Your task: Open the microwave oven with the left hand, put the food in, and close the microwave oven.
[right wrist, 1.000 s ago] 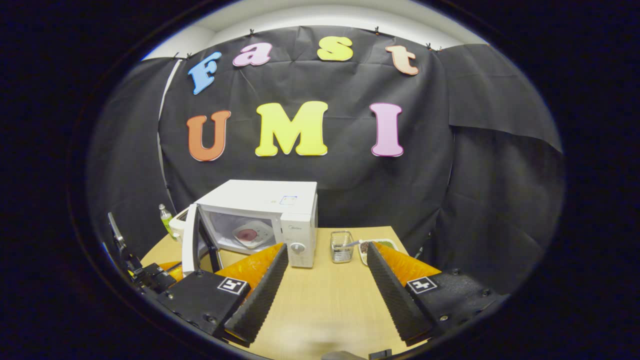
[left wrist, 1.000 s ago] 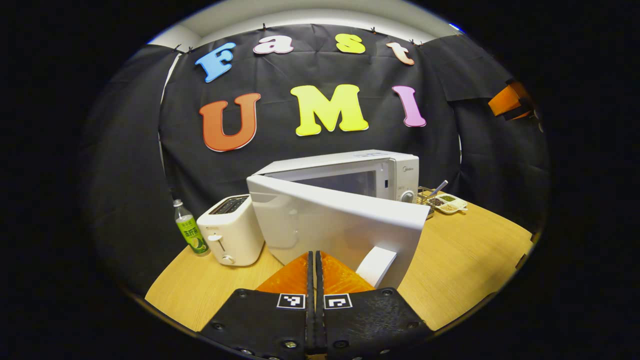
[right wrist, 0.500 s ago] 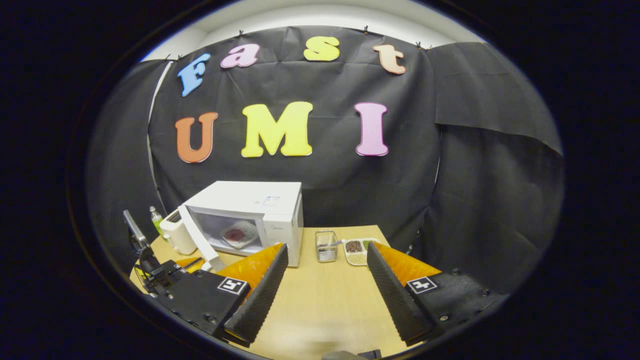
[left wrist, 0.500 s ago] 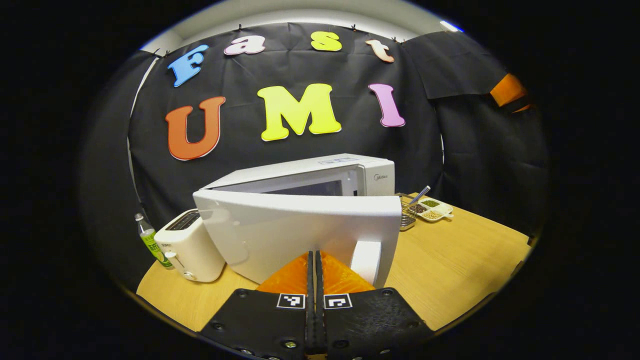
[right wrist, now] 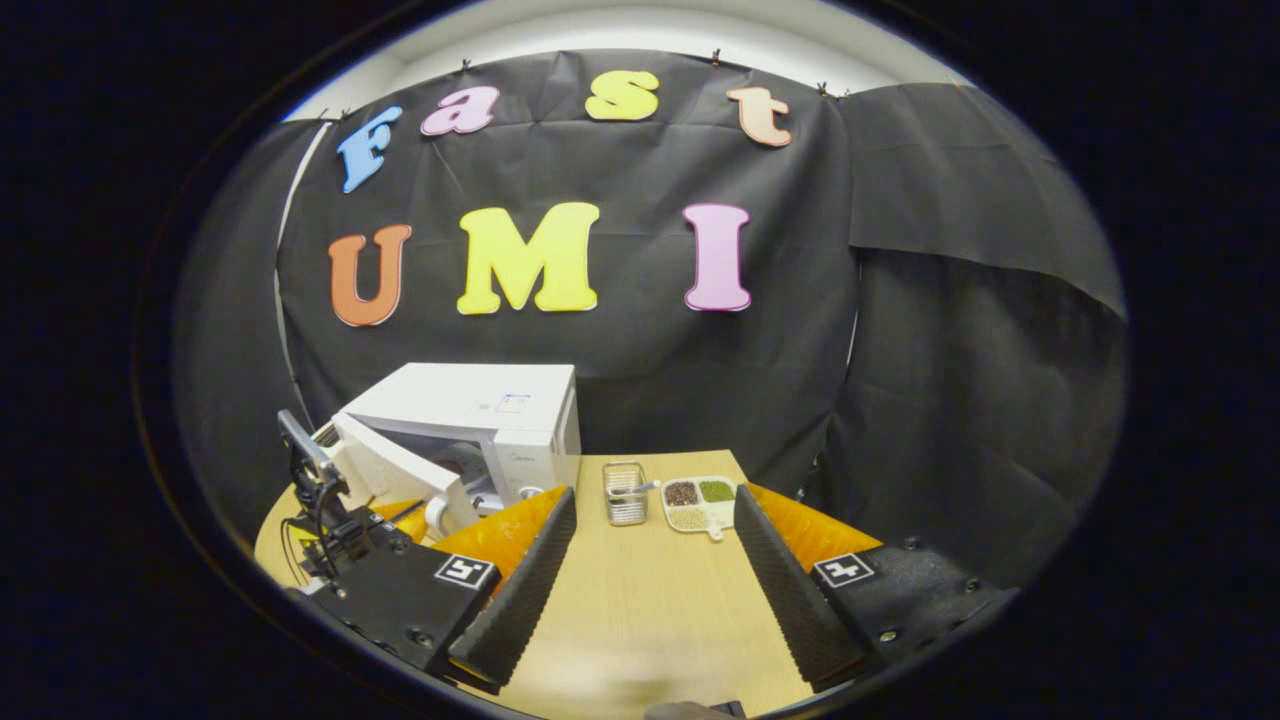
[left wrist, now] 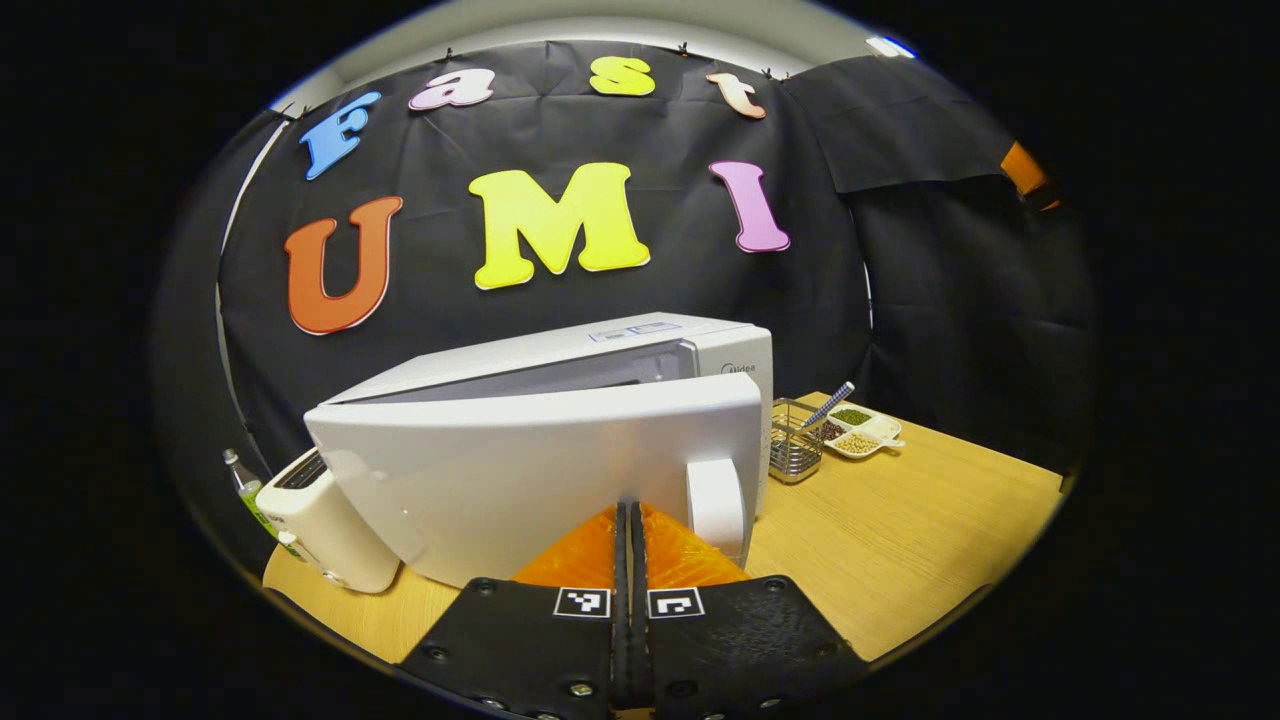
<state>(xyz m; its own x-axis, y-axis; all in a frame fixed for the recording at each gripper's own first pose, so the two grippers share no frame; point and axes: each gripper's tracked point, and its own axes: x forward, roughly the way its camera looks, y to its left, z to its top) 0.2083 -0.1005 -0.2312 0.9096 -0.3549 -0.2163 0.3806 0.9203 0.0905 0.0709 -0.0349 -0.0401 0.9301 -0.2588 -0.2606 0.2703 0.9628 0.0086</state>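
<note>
While the door [left wrist: 540,470] stood ajar, nearly shut, the left gripper [left wrist: 631,520], jaws pressed together, met its smooth white panel just beside the handle [left wrist: 716,505]. Microwave [right wrist: 470,420]: boxy, glossy white, on the wood-grain bench [right wrist: 640,600]. Right gripper [right wrist: 650,560]: jaws spread, empty, well apart.

Glossy white plastic on the microwave door [left wrist: 540,470], smooth enough to catch a soft reflection. Same smooth white shell on the toaster [left wrist: 325,530]. Pale wood grain, matt, across the table [right wrist: 650,600]. Thin metal wire for the small basket [right wrist: 626,494]. Matt black cloth, creased, for the wall [right wrist: 960,400]. Ribbed black rubber pads [right wrist: 520,590] backed by orange plastic on the right gripper [right wrist: 655,590].
</note>
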